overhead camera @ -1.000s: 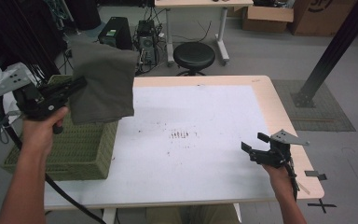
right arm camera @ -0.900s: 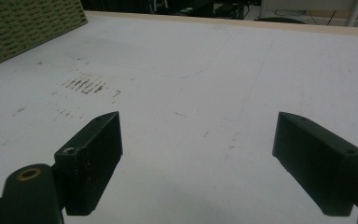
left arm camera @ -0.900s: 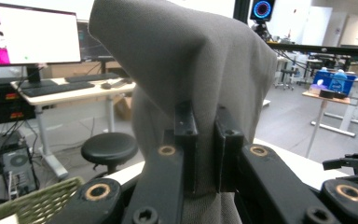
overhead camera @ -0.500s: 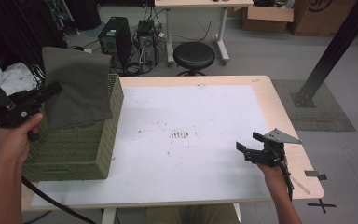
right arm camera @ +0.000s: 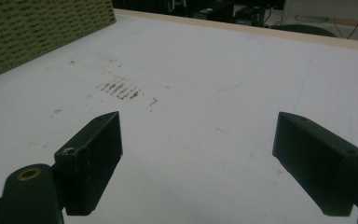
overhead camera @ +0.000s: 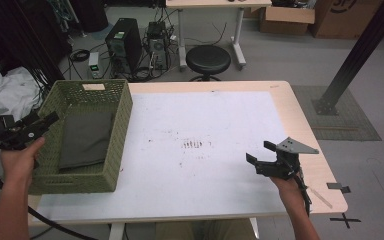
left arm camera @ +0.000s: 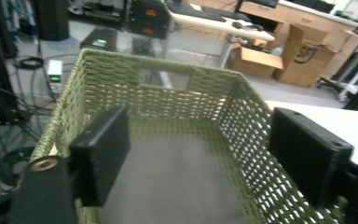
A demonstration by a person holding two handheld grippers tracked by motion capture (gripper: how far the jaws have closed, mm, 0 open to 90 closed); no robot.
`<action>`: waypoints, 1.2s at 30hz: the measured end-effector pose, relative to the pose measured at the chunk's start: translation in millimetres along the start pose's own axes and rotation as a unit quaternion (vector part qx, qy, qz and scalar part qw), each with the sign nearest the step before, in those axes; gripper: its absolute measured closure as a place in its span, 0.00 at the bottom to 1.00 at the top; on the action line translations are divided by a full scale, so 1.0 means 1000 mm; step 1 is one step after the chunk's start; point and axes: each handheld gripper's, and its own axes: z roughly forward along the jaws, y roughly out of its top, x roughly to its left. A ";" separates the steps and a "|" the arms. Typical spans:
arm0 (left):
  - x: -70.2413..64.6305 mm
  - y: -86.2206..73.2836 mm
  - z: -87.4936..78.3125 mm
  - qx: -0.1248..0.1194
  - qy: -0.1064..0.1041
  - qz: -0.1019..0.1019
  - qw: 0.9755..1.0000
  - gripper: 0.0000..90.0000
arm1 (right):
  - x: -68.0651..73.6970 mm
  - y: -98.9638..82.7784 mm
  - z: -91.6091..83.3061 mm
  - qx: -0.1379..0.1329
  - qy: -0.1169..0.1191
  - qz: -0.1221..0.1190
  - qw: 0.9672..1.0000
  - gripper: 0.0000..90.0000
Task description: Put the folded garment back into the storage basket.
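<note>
**Olive cloth down in the basket — release made**

Woven green basket point(overhead camera: 111, 150) stood at the table's point(overhead camera: 220, 200) left edge, and the folded olive cloth point(overhead camera: 84, 139) lay flat on its floor, inside the walls and touching them on no side you could be sure of. Your left gripper point(overhead camera: 47, 120) hovered just beside the basket's left rim, tips pointing over it; its jaws had just been opening and stood wide apart with nothing between them — in the left gripper view the cloth point(left arm camera: 177, 186) lay below and beyond the black pads point(left arm camera: 103, 158), not pinched. So I judged the dropping-in step as finished at that point, and the cloth let go.

Your right gripper point(overhead camera: 261, 156) was well apart from the basket, near the table's right edge, spread wide and holding nothing, over the bare white surface.

The next move called for little: lift your left hand clear of the rim without catching the weave, and check that no corner of cloth rode up the basket wall.
</note>
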 end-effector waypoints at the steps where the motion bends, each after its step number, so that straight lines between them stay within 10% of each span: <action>1: -0.003 0.000 0.000 -0.004 -0.004 0.002 1.000 0.18 | 0.000 0.001 0.000 -0.003 0.001 0.000 1.000 0.17; 15: -0.061 0.004 0.012 -0.052 -0.046 0.028 0.997 0.18 | -0.009 0.006 0.005 -0.025 -0.009 0.008 1.000 0.17; 36: -0.171 -0.019 0.044 -0.073 -0.149 0.081 0.983 0.18 | -0.023 0.014 0.006 -0.054 -0.021 0.019 0.998 0.17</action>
